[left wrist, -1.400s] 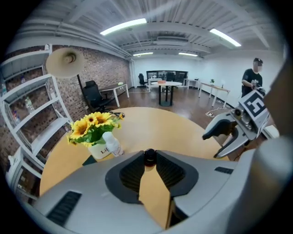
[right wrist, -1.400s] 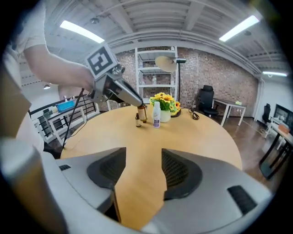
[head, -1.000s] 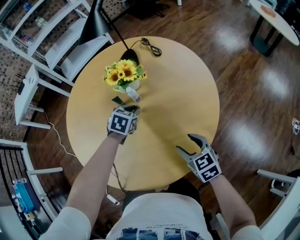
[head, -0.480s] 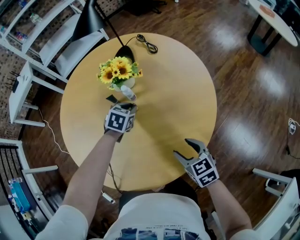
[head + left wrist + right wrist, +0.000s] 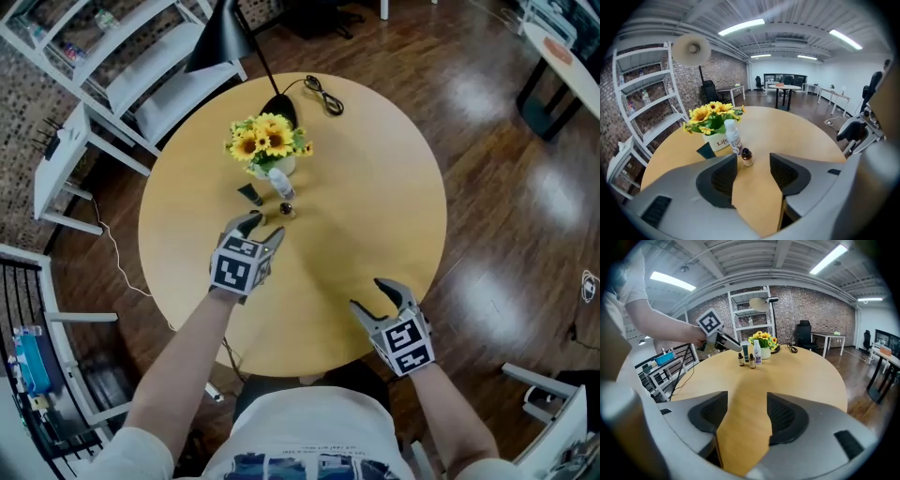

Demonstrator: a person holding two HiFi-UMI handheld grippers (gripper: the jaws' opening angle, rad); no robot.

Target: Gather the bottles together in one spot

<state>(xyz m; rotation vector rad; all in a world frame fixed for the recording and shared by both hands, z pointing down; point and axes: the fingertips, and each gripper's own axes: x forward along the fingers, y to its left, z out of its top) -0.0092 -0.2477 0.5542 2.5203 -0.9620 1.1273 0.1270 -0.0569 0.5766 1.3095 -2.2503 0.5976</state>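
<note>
A person stands over a round, light wooden table [image 5: 375,187], holding a grey two-jaw gripper in each hand. Each gripper carries a cube printed with black-and-white square markers.

The left gripper [image 5: 263,227] hangs above the middle of the table, pointing down towards the far side. Its jaws have just been opening and now stand wide apart, with only bare tabletop between them.

Just past its tips, the bottles stand clustered in front of a white pot [image 5: 717,140] of sunflowers [image 5: 269,139]. A tall white bottle [image 5: 732,136] with a white cap stands against the pot. From the right gripper view its label looks purple, and the print is too small to read. A small amber bottle [image 5: 287,210] with a dark cap stands just in front of it. A second amber bottle [image 5: 740,360] stands close to the left gripper's tips. A dark teal tube [image 5: 745,352] stands upright between the two amber ones in that view.

The pot carries dark lettering that begins "Lif". The rest of the lettering is hidden behind the white bottle.

The right gripper [image 5: 386,305] is near the table's front edge, well apart from the bottles. Its jaws are spread and hold nothing.

A black lamp [image 5: 281,108] stands behind the flowers. A coiled black cable [image 5: 323,94] lies near the table's far edge.
</note>
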